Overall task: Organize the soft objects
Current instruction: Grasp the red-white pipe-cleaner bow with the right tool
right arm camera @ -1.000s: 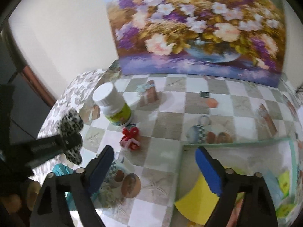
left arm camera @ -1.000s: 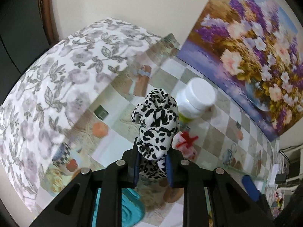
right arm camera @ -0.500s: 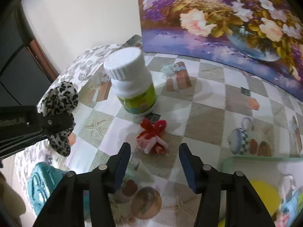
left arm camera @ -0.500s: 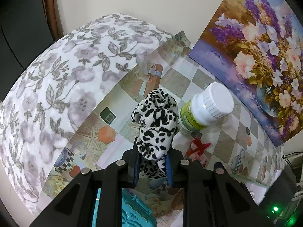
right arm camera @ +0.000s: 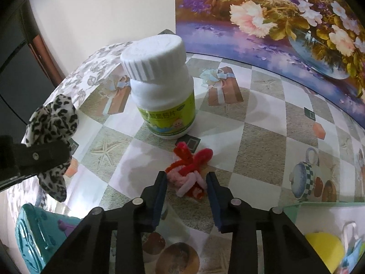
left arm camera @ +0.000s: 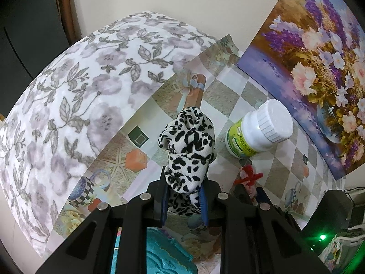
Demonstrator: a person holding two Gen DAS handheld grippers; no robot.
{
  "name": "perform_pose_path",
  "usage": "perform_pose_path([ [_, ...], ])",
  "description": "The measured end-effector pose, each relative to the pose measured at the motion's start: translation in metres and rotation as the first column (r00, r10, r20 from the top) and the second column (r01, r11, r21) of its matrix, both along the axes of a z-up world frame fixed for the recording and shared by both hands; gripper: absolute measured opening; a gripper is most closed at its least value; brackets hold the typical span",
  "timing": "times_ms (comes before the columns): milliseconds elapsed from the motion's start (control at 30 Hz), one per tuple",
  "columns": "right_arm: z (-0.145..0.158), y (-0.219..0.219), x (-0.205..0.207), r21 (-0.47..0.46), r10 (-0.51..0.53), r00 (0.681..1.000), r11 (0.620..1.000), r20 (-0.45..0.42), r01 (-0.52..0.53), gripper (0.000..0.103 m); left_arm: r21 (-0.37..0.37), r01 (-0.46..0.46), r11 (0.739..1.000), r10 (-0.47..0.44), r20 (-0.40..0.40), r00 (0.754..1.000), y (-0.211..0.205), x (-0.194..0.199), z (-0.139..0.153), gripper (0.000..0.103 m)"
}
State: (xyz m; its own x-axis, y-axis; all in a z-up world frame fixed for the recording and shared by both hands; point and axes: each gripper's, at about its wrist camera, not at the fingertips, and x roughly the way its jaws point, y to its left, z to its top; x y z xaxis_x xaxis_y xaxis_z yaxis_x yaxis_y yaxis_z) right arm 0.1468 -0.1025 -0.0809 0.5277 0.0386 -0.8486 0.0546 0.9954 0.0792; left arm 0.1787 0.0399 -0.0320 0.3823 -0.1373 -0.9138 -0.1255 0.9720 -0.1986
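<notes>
home | patterned tablecloth [right arm camera: 262,137] | flower painting [right arm camera: 285,22] vs wall | floral blanket [left arm camera: 91,80] | pill bottle [right arm camera: 164,96] on table

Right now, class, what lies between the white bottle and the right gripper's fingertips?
In the right wrist view, only the red-and-pink fuzzy ornament lies on the tablecloth between the white bottle and the right gripper.

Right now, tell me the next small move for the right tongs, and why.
Probably close the right tongs on the red and pink pipe-cleaner bow. The bow lies on the tablecloth between the open pads, with gaps on both sides. The left tongs are already full with the leopard-print scrunchie.
</notes>
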Motion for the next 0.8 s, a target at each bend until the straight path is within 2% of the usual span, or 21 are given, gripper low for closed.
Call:
perform_pose_path([
  [433, 0.015, -0.004, -0.012, 0.023, -0.002, 1.0, 1.0, 0.025, 0.001, 0.032, 0.008, -0.004, 1.0, 0.004, 0.019, 1.0, -0.004, -0.003, 0.01, 0.023],
  [800, 0.056, -0.018, -0.036, 0.012, -0.008, 0.996, 1.0, 0.088, 0.007, 0.032, -0.004, 0.034, 0.999, -0.033, 0.112, 0.993, -0.008, -0.019, 0.052, 0.023],
])
